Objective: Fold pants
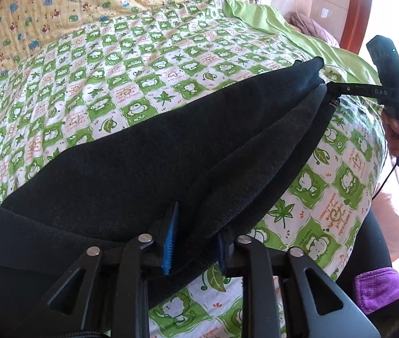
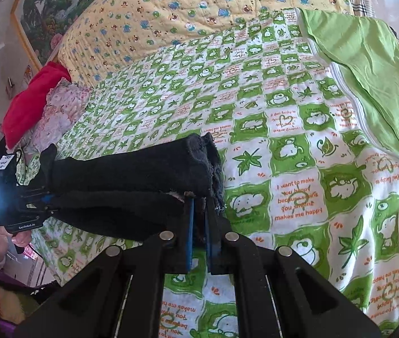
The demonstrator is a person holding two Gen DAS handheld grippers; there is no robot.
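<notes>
We hold a pair of black pants (image 1: 148,152) stretched in a long folded band above a bed covered by a green-and-white checked quilt (image 1: 131,64) printed with leaves and cartoon animals. In the left wrist view the band's long axis runs from the lower left up to the upper right, ending in a narrow tip at the right gripper (image 1: 329,86). In the right wrist view the same band runs from the centre out to the left gripper (image 2: 47,197) at the left edge

Left gripper (image 1: 195,249): its blue-padded jaws stand apart, with a fold of the pants lying between them; the pads do not appear to press on the cloth. Right gripper (image 2: 198,219): its jaws are together, clamped on the frayed end of the pants (image 2: 143,174)

The band hangs near the front edge of the bed. Beyond it the checked quilt lies broad and flat. A yellow quilt (image 2: 188,8) with small animals lies farther back, and a plain green sheet (image 2: 368,64) covers the right side. A red cloth (image 2: 33,98) and a pink floral cloth (image 2: 58,109) sit at the far left edge
</notes>
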